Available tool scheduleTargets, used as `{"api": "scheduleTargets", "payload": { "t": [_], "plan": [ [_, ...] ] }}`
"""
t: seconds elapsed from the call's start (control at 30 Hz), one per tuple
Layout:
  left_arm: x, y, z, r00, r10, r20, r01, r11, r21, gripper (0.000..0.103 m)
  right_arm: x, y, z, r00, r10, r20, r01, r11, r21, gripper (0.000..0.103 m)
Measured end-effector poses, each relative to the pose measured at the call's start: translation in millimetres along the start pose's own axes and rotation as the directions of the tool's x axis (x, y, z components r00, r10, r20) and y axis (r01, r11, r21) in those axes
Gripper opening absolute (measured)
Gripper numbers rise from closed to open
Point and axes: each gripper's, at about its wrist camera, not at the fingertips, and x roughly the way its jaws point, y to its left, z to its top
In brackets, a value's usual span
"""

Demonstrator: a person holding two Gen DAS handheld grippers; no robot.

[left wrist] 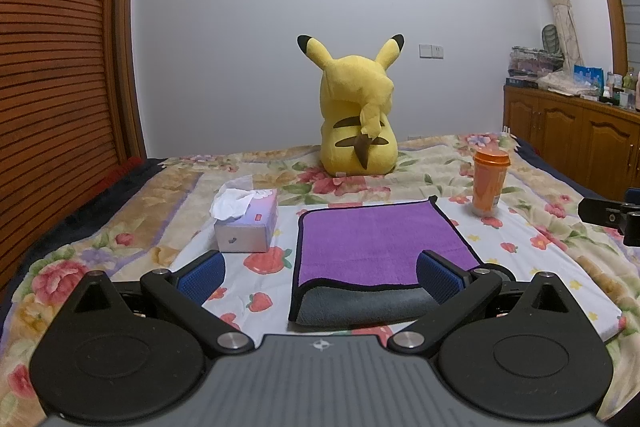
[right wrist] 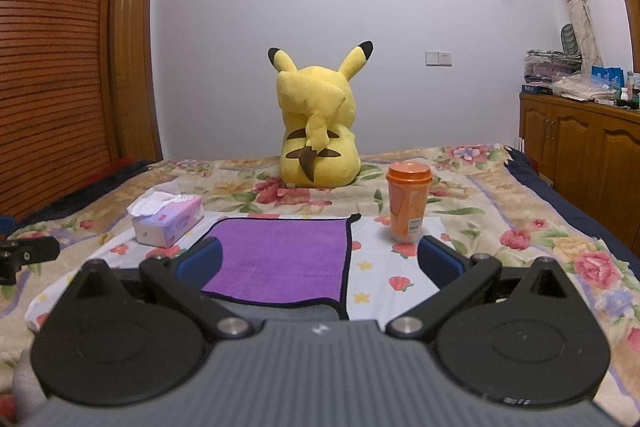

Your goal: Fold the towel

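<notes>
A purple towel [left wrist: 372, 243] with black trim lies flat on the bed, its near edge turned over to show the grey underside. It also shows in the right wrist view [right wrist: 280, 259]. My left gripper [left wrist: 320, 275] is open and empty, its blue pads just above the towel's near edge. My right gripper [right wrist: 320, 263] is open and empty, hovering over the towel's near right corner. The right gripper's tip shows at the left wrist view's right edge [left wrist: 612, 217].
A tissue box [left wrist: 246, 223] stands left of the towel. An orange lidded cup [left wrist: 490, 183] stands at its far right. A yellow plush toy [left wrist: 356, 115] sits behind. A wooden wardrobe [left wrist: 60, 67] is left, cabinets [left wrist: 580, 135] right.
</notes>
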Motion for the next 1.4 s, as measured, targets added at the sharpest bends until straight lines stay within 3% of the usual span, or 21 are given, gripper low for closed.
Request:
{"api": "scheduleTargets", "payload": {
  "t": [0.7, 0.97, 1.4],
  "plan": [
    [24.4, 3.3, -5.2, 0.994, -0.026, -0.109, 0.025, 1.0, -0.003, 0.103, 19.3, 2.6, -3.3, 0.997, -0.002, -0.073, -0.001, 0.999, -0.035, 0.103],
    [34.6, 5.4, -3.9, 0.993, -0.038, -0.113, 0.038, 0.999, 0.002, 0.103, 29.0, 4.4, -4.7, 0.995, -0.001, -0.104, -0.004, 0.999, -0.047, 0.103],
    [63.0, 11.5, -2.4, 0.981, -0.079, -0.175, 0.078, 0.997, -0.014, 0.094, 47.9, 7.8, -7.8, 0.99, 0.003, -0.144, -0.012, 0.998, -0.059, 0.103]
  ]
}}
